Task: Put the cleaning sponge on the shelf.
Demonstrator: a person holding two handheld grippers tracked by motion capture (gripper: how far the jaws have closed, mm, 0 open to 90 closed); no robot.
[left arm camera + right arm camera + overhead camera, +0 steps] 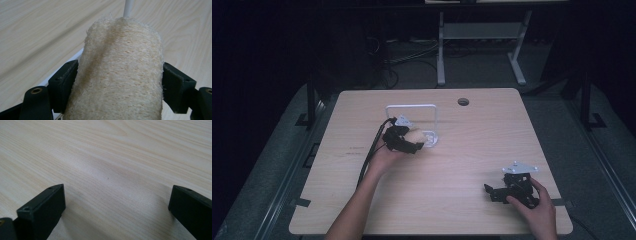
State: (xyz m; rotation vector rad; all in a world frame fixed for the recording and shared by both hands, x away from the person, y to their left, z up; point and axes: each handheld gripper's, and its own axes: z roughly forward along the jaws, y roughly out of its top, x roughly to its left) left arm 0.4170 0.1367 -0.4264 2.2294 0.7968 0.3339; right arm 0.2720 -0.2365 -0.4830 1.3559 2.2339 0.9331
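A pale, rough loofah sponge [120, 75] sits between the jaws of my left gripper [120, 82], which is shut on it from both sides. In the high view the left gripper [412, 142] holds the loofah sponge [416, 135] low over the foot of a white wire rack [412, 106] near the table's middle. A white rod of the rack [128, 7] rises just behind the sponge. My right gripper [494, 192] rests near the table's front right, jaws wide apart over bare wood. In the right gripper view the gripper [117, 207] has nothing between its jaws.
The light wooden table [462, 165] has a round cable hole [463, 102] at its back edge. Beyond it stand a desk frame with white legs [441, 50] and cables on the dark floor. Black rails run along both sides of the table.
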